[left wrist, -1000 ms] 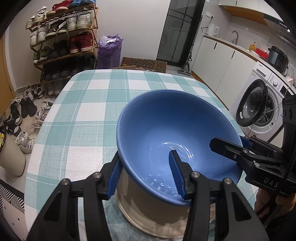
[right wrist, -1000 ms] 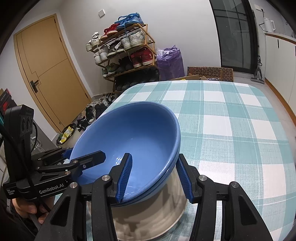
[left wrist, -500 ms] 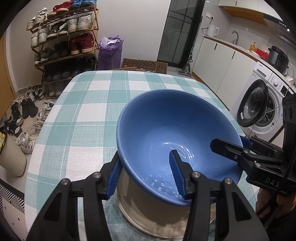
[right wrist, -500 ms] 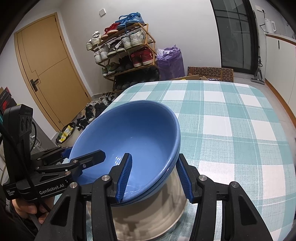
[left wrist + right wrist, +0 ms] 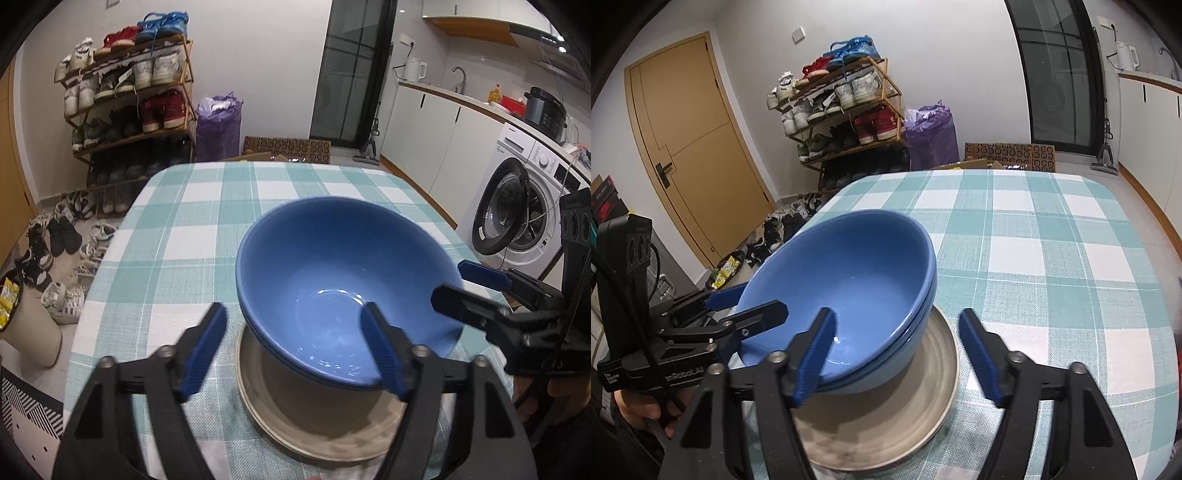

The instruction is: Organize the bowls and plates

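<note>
A blue bowl [image 5: 332, 266] [image 5: 849, 266] sits nested in a second blue bowl, both on a beige plate [image 5: 332, 435] [image 5: 886, 417] on the checked tablecloth. My left gripper [image 5: 291, 321] [image 5: 746, 304] straddles the bowl's near left rim. Its jaws are opening, one pad outside and one over the inside, neither pressing. My right gripper [image 5: 897, 319] [image 5: 452, 282] straddles the opposite rim the same way, with its jaws also opening off the bowl wall. A hand holds each gripper handle at the frame edges.
The table [image 5: 207, 206] [image 5: 1052, 229] stretches ahead under the teal-and-white cloth. Beyond it stand a shoe rack [image 5: 129, 110] [image 5: 846, 110], a purple bag [image 5: 218, 125] and loose shoes on the floor. A washing machine [image 5: 517, 206] is to the right and a door [image 5: 694, 147] to the left.
Both grippers' jaws have spread wide and let go of the blue bowl's rim. The bowl has settled lower into the stack on the plate.
</note>
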Demonstrator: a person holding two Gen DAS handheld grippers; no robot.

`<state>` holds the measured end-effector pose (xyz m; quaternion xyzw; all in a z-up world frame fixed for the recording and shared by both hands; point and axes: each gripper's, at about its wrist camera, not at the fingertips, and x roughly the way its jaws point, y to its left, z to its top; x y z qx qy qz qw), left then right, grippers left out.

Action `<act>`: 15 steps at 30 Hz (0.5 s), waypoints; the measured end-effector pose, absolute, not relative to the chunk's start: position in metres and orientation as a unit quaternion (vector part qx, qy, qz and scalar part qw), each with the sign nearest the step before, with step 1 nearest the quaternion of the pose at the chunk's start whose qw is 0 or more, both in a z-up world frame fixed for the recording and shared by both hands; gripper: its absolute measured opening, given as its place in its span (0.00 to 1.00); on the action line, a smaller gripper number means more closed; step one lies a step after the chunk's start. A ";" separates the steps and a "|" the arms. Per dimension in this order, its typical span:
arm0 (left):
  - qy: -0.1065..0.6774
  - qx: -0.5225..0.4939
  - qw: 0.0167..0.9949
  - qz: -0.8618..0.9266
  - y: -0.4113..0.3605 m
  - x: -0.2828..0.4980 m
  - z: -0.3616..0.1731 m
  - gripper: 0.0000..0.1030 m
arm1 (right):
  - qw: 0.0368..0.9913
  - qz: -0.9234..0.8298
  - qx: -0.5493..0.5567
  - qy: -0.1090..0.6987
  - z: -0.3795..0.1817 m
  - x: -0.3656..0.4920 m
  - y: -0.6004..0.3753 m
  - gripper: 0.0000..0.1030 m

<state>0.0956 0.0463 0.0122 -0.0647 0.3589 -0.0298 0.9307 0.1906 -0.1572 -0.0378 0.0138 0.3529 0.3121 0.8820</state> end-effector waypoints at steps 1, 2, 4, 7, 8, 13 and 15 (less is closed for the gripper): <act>0.354 -0.063 0.933 -0.030 0.046 0.094 0.014 0.78 | 0.884 0.312 0.012 0.347 -0.038 0.188 -0.158 0.88; 0.351 -0.062 0.934 -0.030 0.046 0.092 0.015 0.79 | 0.887 0.311 0.009 0.340 -0.038 0.185 -0.160 0.89; 0.348 -0.060 0.935 -0.027 0.046 0.090 0.015 0.88 | 0.889 0.311 0.006 0.334 -0.038 0.181 -0.162 0.91; 0.340 -0.059 0.938 -0.020 0.048 0.086 0.016 0.94 | 0.892 0.313 0.003 0.326 -0.038 0.176 -0.165 0.97; 0.337 -0.059 0.939 -0.018 0.048 0.085 0.016 0.94 | 0.893 0.314 0.002 0.322 -0.037 0.175 -0.166 0.97; 0.323 -0.054 0.945 -0.010 0.051 0.077 0.016 1.00 | 0.895 0.328 -0.013 0.302 -0.033 0.165 -0.169 0.99; 0.322 -0.052 0.945 -0.007 0.051 0.076 0.014 1.00 | 0.897 0.333 -0.021 0.292 -0.033 0.160 -0.171 0.99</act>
